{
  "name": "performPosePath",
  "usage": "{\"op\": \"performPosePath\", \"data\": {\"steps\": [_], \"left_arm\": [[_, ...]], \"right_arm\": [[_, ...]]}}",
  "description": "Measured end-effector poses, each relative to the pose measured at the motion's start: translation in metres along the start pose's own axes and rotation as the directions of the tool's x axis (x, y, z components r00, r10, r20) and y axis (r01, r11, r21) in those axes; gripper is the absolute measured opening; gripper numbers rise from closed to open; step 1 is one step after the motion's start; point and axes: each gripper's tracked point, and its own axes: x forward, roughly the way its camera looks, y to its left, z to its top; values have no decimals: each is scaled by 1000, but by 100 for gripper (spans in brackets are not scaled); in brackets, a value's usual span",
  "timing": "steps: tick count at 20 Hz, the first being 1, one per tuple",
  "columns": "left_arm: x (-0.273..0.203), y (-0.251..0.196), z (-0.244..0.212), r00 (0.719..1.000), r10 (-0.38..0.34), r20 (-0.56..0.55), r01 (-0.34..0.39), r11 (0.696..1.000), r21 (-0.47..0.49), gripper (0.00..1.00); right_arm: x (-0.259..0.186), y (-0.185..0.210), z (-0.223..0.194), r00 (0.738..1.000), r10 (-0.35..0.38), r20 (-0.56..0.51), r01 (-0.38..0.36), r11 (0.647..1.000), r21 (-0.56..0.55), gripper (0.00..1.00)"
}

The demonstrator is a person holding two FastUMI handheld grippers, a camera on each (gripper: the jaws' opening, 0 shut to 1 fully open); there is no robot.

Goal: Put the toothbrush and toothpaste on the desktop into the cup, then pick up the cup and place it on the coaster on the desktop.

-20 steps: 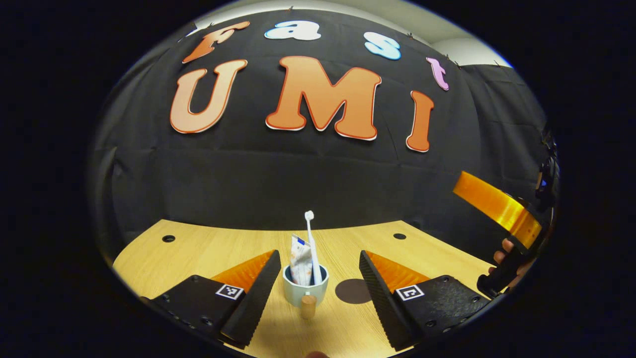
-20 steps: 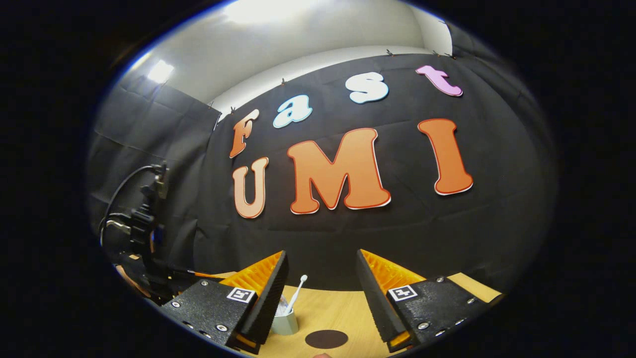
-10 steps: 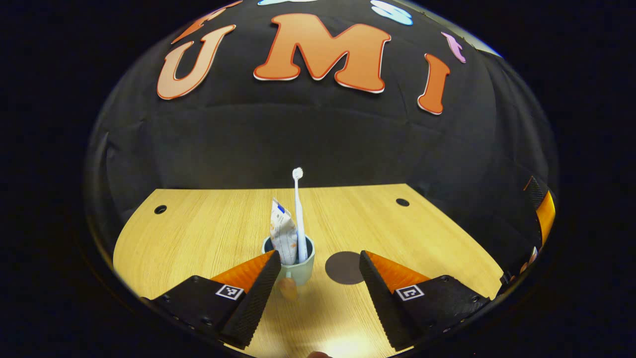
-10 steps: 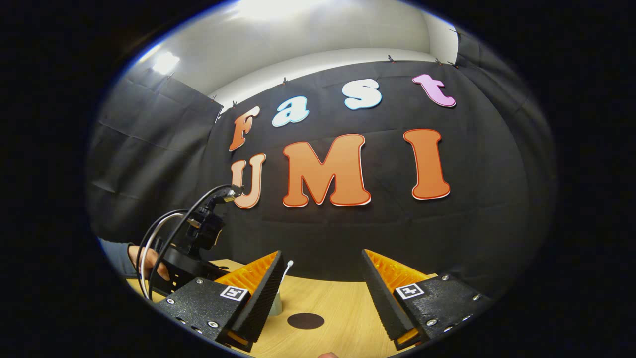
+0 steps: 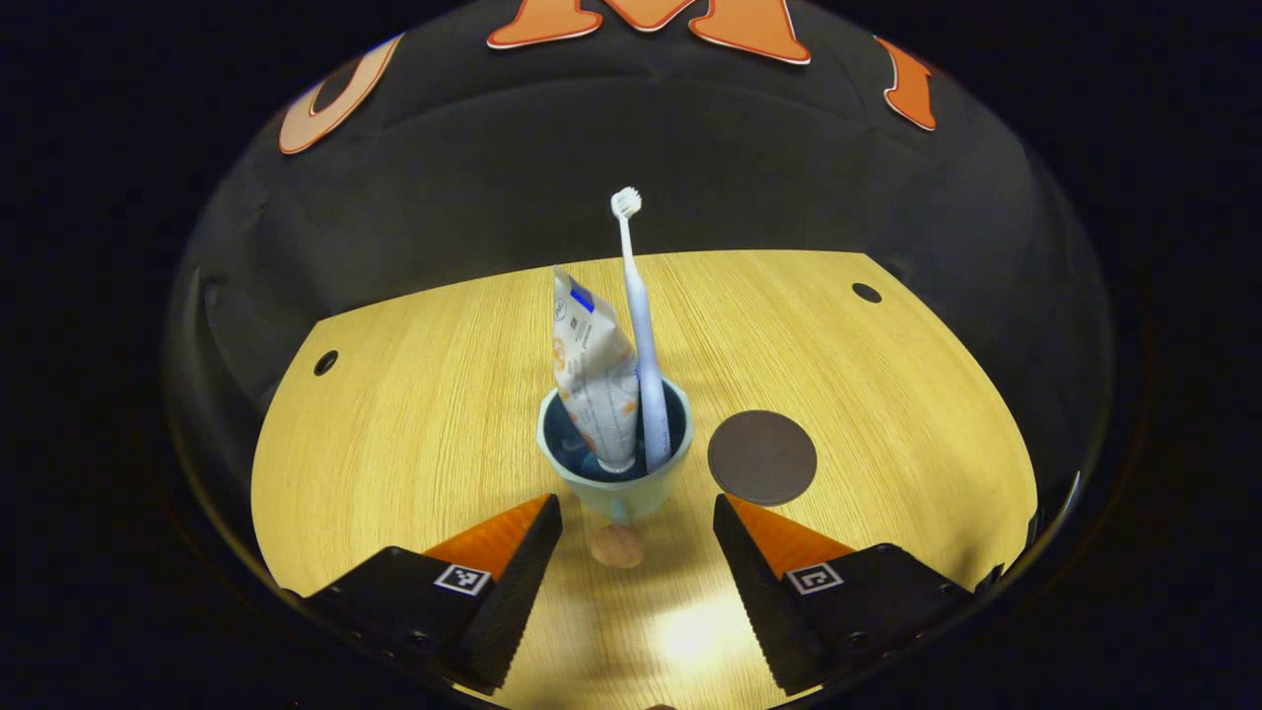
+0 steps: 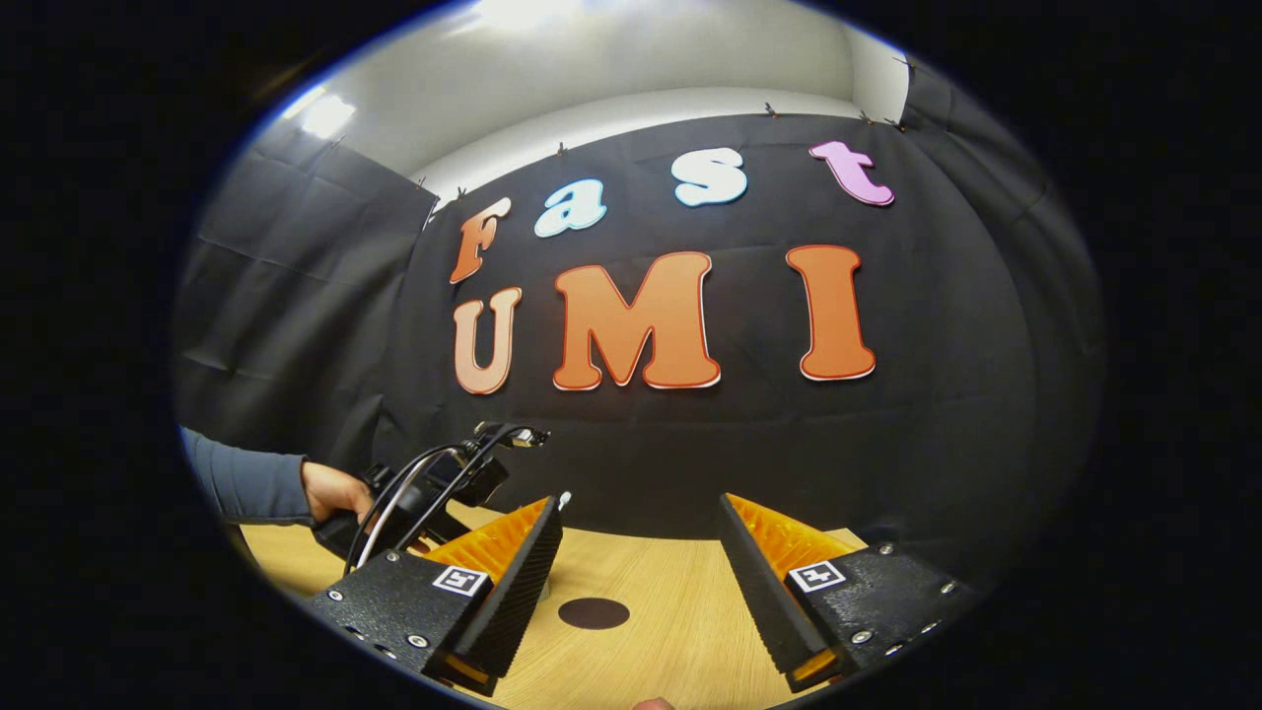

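Left gripper view, landmark = the cup (image 5: 613, 463). Left gripper (image 5: 637, 523) is spread wide, holding nothing, fingers apart on either side of the space just short of the cup. Neither finger touches the cup wall.

The cup sits upright on the desktop (image 5: 414, 414), roughly mid-table. Pale outside, dark inside. Its handle points toward the camera and ends in a round wooden knob (image 5: 617, 545), which lies between the two fingers.

Contents, left to right:
- toothpaste (image 5: 595, 380): standing cap-down in the cup, crimped end up, leaning slightly left. Takes up the left and middle of the opening.
- toothbrush (image 5: 640, 335): standing handle-down, just right of the toothpaste and touching it, bristle head up and well above the rim.

The coaster (image 5: 762, 458) is a dark round disc lying flat just right of the cup, apart from it, nothing on it. The cup is not yet on the coaster.

Two small dark holes in the desktop, one far left of the cup, one behind and to the right.

Right gripper view: right gripper (image 6: 639, 572) is also spread wide with nothing between its fingers, held above the desktop. The coaster (image 6: 594, 613) shows between its fingers, farther off. To the left of it, a hand (image 6: 335, 490) with a sleeve (image 6: 246, 483) holds the other gripper. The cup is mostly hidden behind the right gripper's left finger there; the toothbrush tip just shows above that finger.
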Motion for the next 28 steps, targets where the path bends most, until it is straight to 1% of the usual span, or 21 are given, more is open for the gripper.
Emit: {"op": "performPosePath", "data": {"steps": [2, 4, 5, 6, 7, 8, 9, 10, 13, 14, 15, 16, 19, 20, 24, 28], "left_arm": [[7, 6, -4, 999, 24, -32, -23, 999, 33, 86], [12, 7, -6, 998, 28, -52, -26, 999, 43, 83], [14, 6, -10, 997, 27, -66, -24, 999, 48, 67], [17, 4, -10, 997, 22, -72, -19, 999, 50, 61], [14, 5, -14, 996, 30, -86, -26, 998, 51, 60], [15, 6, -18, 995, 32, -98, -28, 999, 45, 55], [13, 5, -19, 995, 32, -94, -28, 999, 44, 39], [13, 5, -21, 995, 28, -99, -23, 999, 43, 29], [11, 9, -16, 997, 10, -82, -8, 1000, 23, 25], [11, 11, -17, 996, 6, -88, -5, 1000, 17, 28], [11, 13, -18, 997, 2, -74, -2, 1000, -1, 28], [10, 13, -20, 997, 0, -76, -1, 1000, -10, 21], [7, 13, -20, 999, -7, -51, 5, 999, -39, 21], [11, 12, -20, 998, -14, -57, 11, 999, -40, 18], [10, 12, -23, 999, -26, -43, 23, 998, -62, 17], [10, 10, -18, 999, -32, -18, 30, 998, -61, 18]], "right_arm": [[-4, 3, -4, 1000, 11, -13, -11, 1000, -9, 96], [-7, 6, -8, 1000, 18, -25, -18, 1000, -21, 96], [-9, 7, -11, 999, 19, -32, -20, 999, -29, 96], [-10, 8, -12, 999, 23, -35, -24, 999, -35, 96], [-11, 8, -12, 999, 24, -37, -25, 999, -39, 96], [-12, 9, -13, 999, 25, -36, -26, 999, -38, 96], [-13, 11, -12, 999, 28, -36, -30, 999, -36, 96], [-12, 11, -13, 999, 27, -35, -29, 999, -34, 96], [-14, 9, -16, 999, 21, -39, -22, 999, -30, 96], [-15, 7, -17, 999, 15, -44, -17, 999, -29, 96], [-16, 5, -18, 999, 13, -45, -14, 1000, -26, 96], [-16, 4, -18, 999, 11, -46, -12, 1000, -24, 96], [-20, -1, -18, 999, -2, -43, 1, 1000, -18, 96], [-20, -1, -19, 999, -3, -45, 2, 1000, -15, 97], [-21, -3, -24, 998, -13, -55, 13, 1000, -6, 96], [-23, -2, -22, 998, -15, -55, 14, 1000, -12, 96]]}}
